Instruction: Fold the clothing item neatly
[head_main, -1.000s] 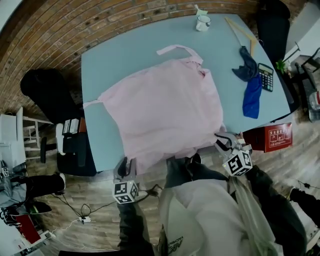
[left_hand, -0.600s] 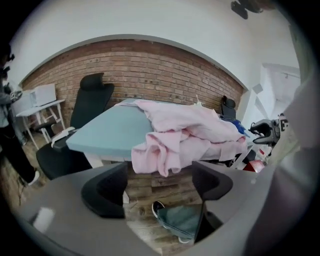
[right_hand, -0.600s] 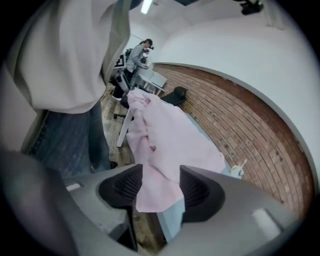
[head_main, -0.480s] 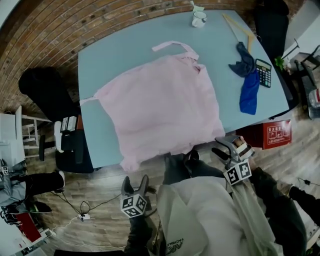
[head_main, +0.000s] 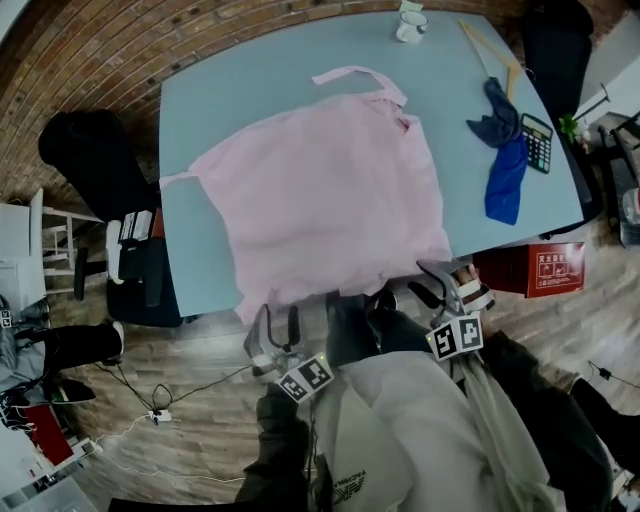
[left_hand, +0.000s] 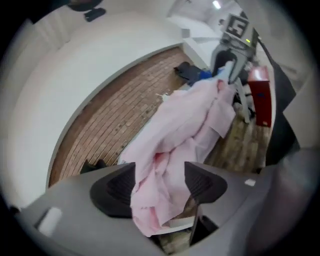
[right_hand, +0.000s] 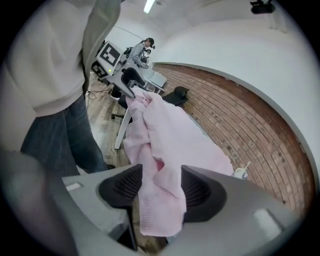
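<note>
A pink garment (head_main: 330, 190) lies spread flat on the light blue table (head_main: 250, 80), and its hem hangs over the near edge. My left gripper (head_main: 278, 312) points up at the hem's left corner. In the left gripper view a bunch of pink cloth (left_hand: 185, 120) lies between the jaws of that gripper (left_hand: 160, 182), which are closing and still stand apart. My right gripper (head_main: 417, 278) is at the hem's right corner with its jaws wide. The right gripper view shows pink cloth (right_hand: 170, 135) hanging loose in that gripper (right_hand: 159, 187).
A blue cloth (head_main: 505, 170), a calculator (head_main: 537, 142), a wooden hanger (head_main: 485, 45) and a cup (head_main: 410, 25) sit at the table's far right. A red box (head_main: 545, 268) stands on the floor. A black chair (head_main: 80, 160) is left of the table.
Both grippers let go of the hem and dropped back from the table edge with jaws spread. Now they are up at the hem again, cloth between their jaws.
</note>
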